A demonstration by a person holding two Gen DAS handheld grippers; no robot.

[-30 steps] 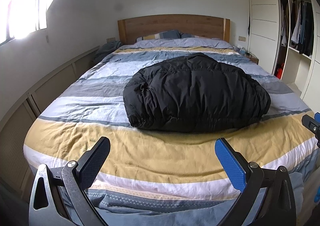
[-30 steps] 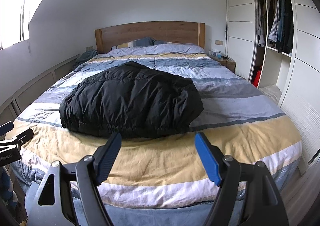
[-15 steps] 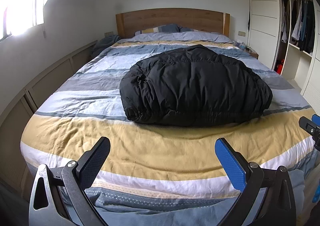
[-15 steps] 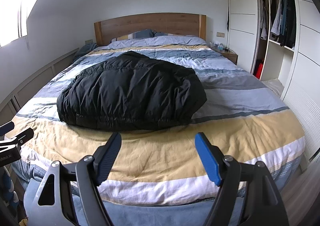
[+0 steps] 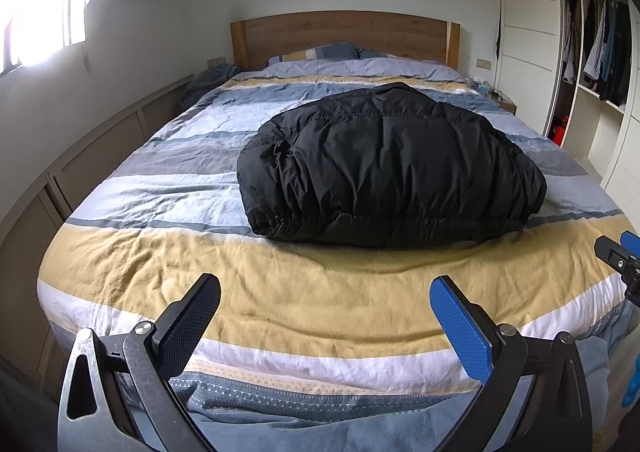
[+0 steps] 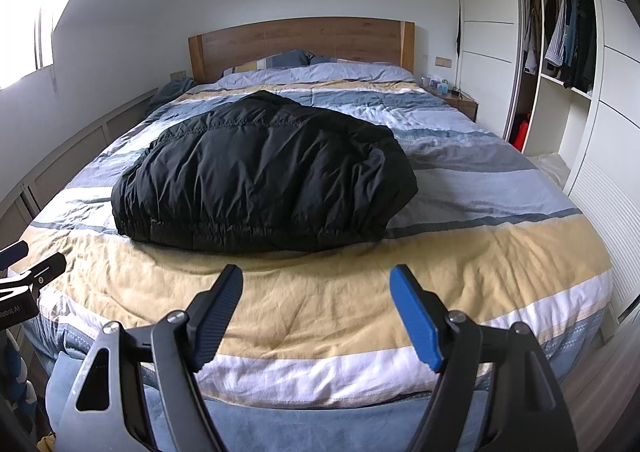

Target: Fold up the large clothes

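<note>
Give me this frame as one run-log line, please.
jacket: black puffer jacket bundled on striped duvet | left gripper: open, empty | right gripper: open, empty | contact: none

Open bedding is lying between the left gripper [image 5: 325,304] and the black puffer jacket [image 5: 390,168]; nothing is standing on that yellow band of the striped duvet [image 5: 280,292]. The same clear strip is showing ahead of the right gripper [image 6: 316,290], whose jaws are standing wide with nothing between them. The jacket is bulking up mid-bed, blocking a straight pass toward the pillows [image 5: 320,51] and headboard [image 5: 344,32]. Bare duvet is running along both flanks of the jacket. A low panelled wall [image 5: 92,156] is closing off the bed's left edge; the open wardrobe [image 6: 568,52] and bedside table [image 6: 460,102] are bounding the right.
</note>
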